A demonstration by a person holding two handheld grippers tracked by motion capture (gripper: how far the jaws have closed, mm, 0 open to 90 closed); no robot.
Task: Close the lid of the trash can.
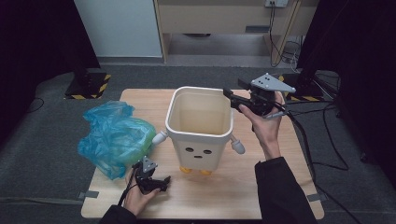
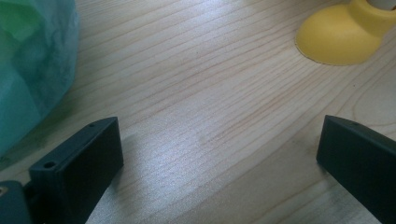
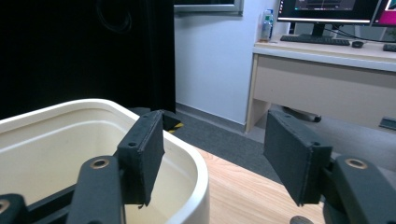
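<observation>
Grey carpet surrounds the wooden desk (image 1: 243, 191). At nine o'clock lies a soft, crinkly blue plastic bag (image 1: 114, 137); the left claw (image 1: 161, 182) rests released nearby. Centre stands the stiff, light-looking cartoon-faced waste bin (image 1: 200, 133); the right claw (image 1: 229, 94), at two o'clock, straddles its rim ungripped, likely the best hold.

bin's yellow foot (image 2: 343, 39) cut off, blue bag (image 2: 32, 65) cropped

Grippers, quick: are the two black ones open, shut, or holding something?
Left gripper: open, holding nothing, over the wooden table.
Right gripper: open, straddling the cream plastic bin's rim.
</observation>
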